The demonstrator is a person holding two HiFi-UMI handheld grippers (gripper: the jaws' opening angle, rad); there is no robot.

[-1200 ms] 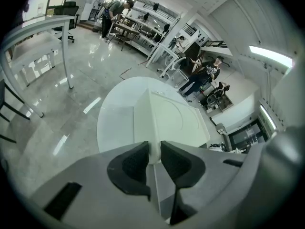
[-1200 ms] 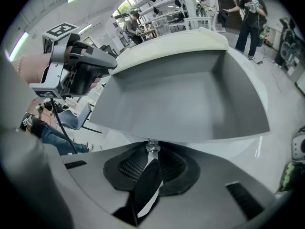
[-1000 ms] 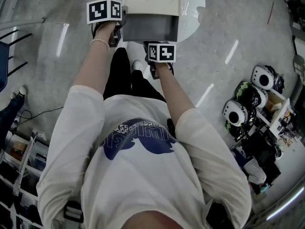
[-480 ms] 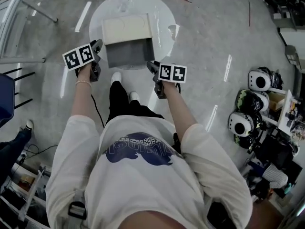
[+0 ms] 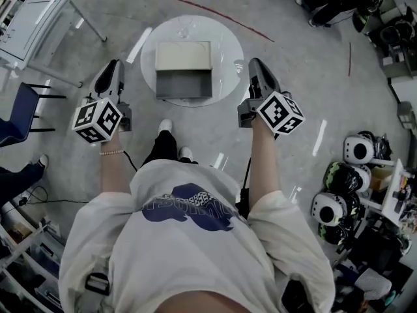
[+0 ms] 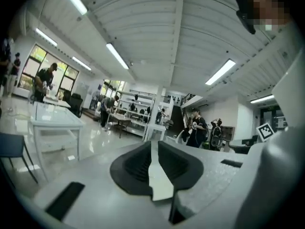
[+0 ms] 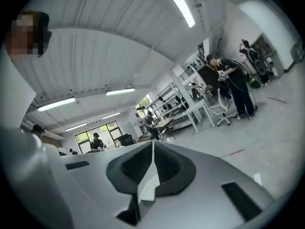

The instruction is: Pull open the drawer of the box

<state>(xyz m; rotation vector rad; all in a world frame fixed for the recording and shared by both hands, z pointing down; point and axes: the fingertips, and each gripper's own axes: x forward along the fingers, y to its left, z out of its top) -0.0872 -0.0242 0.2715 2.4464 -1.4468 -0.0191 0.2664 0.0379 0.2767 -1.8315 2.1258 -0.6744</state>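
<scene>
The cream box (image 5: 183, 56) stands on a round white table (image 5: 225, 51), and its grey drawer (image 5: 184, 85) is pulled out towards me and looks empty. Both grippers are away from it and raised, pointing up into the room. My left gripper (image 5: 114, 67) is off the table's left edge; its jaws (image 6: 154, 144) are closing, a narrow gap still shows, and nothing is between them. My right gripper (image 5: 255, 65) is off the table's right edge; its jaws (image 7: 153, 144) are closing, meet at the tips and hold nothing.
A blue chair (image 5: 16, 113) and a white table (image 5: 32, 18) stand at the left. Helmets (image 5: 357, 150) and shelves crowd the right edge. A red line (image 5: 221, 18) crosses the floor behind the round table. People work farther back in the room (image 7: 233, 85).
Both grippers have left the box, moved apart to either side of the table and tipped upward. The box now sits farther from me. The drawer stays pulled out.
</scene>
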